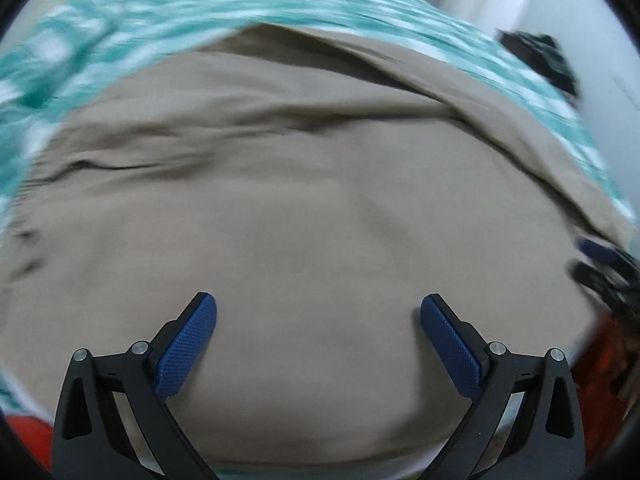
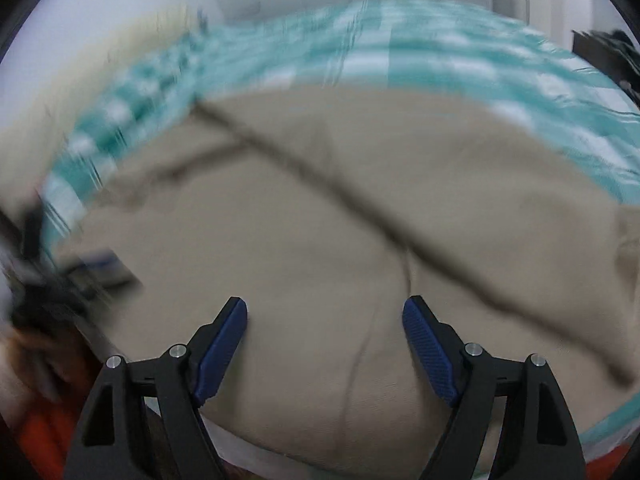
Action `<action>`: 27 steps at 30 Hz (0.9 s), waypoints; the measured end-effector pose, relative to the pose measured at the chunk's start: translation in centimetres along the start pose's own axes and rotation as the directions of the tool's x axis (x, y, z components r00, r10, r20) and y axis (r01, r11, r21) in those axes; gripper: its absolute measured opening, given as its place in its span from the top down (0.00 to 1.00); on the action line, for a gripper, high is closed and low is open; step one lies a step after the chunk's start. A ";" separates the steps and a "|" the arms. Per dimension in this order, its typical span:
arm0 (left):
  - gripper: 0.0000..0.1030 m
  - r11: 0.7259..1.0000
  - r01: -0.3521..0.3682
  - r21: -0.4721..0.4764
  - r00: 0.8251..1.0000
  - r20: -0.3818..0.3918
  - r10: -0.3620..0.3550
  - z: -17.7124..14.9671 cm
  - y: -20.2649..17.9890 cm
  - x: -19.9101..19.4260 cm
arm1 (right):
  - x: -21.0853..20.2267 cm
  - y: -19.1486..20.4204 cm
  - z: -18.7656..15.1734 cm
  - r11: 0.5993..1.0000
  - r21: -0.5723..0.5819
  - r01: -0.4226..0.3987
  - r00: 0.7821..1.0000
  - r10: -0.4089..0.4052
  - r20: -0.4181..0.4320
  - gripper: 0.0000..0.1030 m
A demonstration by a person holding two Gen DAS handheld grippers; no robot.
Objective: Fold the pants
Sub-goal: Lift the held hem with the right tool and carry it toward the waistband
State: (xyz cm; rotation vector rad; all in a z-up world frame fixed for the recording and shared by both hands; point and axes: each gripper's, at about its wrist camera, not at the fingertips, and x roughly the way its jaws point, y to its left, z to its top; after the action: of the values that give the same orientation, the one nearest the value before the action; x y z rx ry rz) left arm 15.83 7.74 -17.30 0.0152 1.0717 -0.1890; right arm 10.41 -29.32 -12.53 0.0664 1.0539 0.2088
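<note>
Jaws of both grippers spread wide, nothing pinched between the blue textured pads in either view. Left gripper point(image 1: 318, 304) hanging over plain cloth; right gripper point(image 2: 324, 308) likewise, pads clear of the fabric as far as the blur allows.

Beyond and beneath both sets of jaws, filling most of each view: tan woven-cloth pants point(image 1: 312, 184), spread broad and mostly flat. In the left wrist view, smooth directly ahead of the jaws, with long shallow wrinkles farther out and one dark crease off to the left. A folded-over layer running diagonally down the far right, its edge raised slightly. In the right wrist view, a dark seam or layer edge point(image 2: 340, 196) crossing diagonally from far left toward near right, passing just beyond the right pad; a thinner seam running back between the jaws.

Around the pants on the far side: teal-and-white checked bedsheet point(image 1: 200, 12), badly smeared by motion.

Near the right edge of the left view, level with the jaws: the other gripper, blurred. Orange patches point(image 1: 612, 356) at the lower corners, too blurred to identify.
</note>
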 end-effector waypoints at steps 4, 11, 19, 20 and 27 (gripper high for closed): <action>0.10 0.959 -0.138 -0.247 0.990 -0.019 0.137 0.0 8.6 -0.5 | 0.0 -0.2 -1.2 0.999 -0.052 -0.007 0.999 0.009 0.041 0.21; 0.09 0.931 0.109 -0.348 0.989 0.128 -0.068 -0.6 9.4 -3.0 | -0.4 -0.7 -1.4 0.999 -0.038 -0.017 0.998 0.019 0.065 0.21; 0.07 0.992 0.013 -0.128 0.999 0.044 -0.007 0.9 2.6 1.1 | -2.3 -2.3 -1.8 0.981 0.105 -0.163 0.985 0.156 0.069 0.28; 0.07 0.994 -0.008 -0.113 0.999 0.042 0.012 1.0 2.3 1.2 | -2.6 -3.3 -1.9 0.979 0.133 -0.155 0.986 0.146 0.079 0.30; 0.04 0.991 0.003 -0.130 0.998 0.058 0.004 0.6 2.6 1.0 | -6.3 -8.2 -2.9 0.924 0.331 -0.189 0.974 0.133 0.184 0.24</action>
State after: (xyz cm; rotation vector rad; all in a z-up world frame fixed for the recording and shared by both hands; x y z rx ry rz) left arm 17.26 10.04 -18.08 -0.1070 1.0242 -0.1179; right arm 6.00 -38.72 -9.85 0.4848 0.9163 0.1618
